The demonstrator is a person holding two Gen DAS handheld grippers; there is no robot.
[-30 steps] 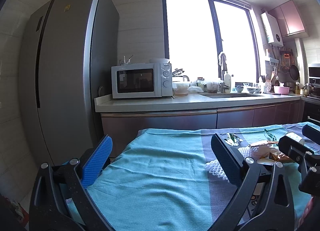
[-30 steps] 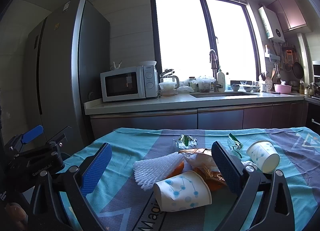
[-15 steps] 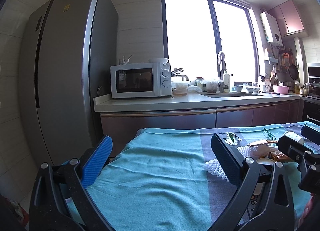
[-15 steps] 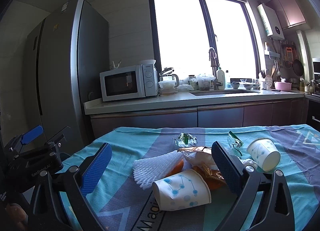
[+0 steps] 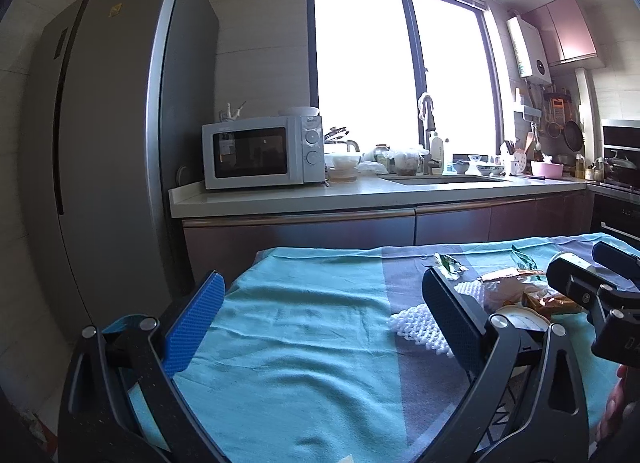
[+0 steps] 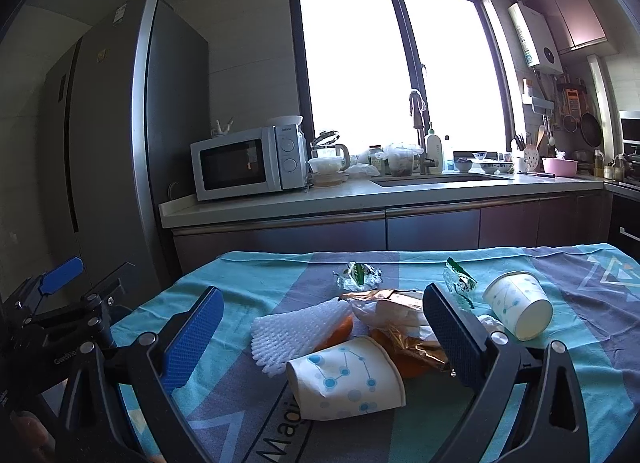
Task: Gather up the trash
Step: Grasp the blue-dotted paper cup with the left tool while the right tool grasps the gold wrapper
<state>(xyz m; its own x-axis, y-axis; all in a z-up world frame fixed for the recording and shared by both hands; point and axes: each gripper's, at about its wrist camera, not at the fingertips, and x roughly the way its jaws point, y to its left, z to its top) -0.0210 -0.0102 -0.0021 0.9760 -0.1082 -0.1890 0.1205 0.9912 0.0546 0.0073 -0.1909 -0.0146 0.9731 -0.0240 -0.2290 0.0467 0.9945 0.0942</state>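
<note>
Trash lies heaped on a table under a teal and grey cloth (image 6: 256,283). A dotted paper cup (image 6: 346,377) lies on its side, framed low between the fingers of my open right gripper (image 6: 324,337). Behind it sit a white foam net (image 6: 292,329), orange peel (image 6: 340,329) and a gold wrapper (image 6: 386,297). A second paper cup (image 6: 520,309) lies to the right, with green-and-clear wrappers (image 6: 358,275) behind. My left gripper (image 5: 324,321) is open over bare cloth (image 5: 300,323), left of the foam net (image 5: 416,323). The right gripper's body (image 5: 592,295) shows at that view's right edge.
Beyond the table runs a kitchen counter (image 6: 360,195) with a microwave (image 6: 248,163), a sink and dishes. A tall grey fridge (image 6: 120,143) stands at the left. A gap of floor separates table and cabinets. A hand (image 5: 618,403) shows at the left wrist view's right edge.
Both views have shifted only slightly; the trash sits a little lower in the right wrist view. Both grippers stay open and nothing has been picked up.
</note>
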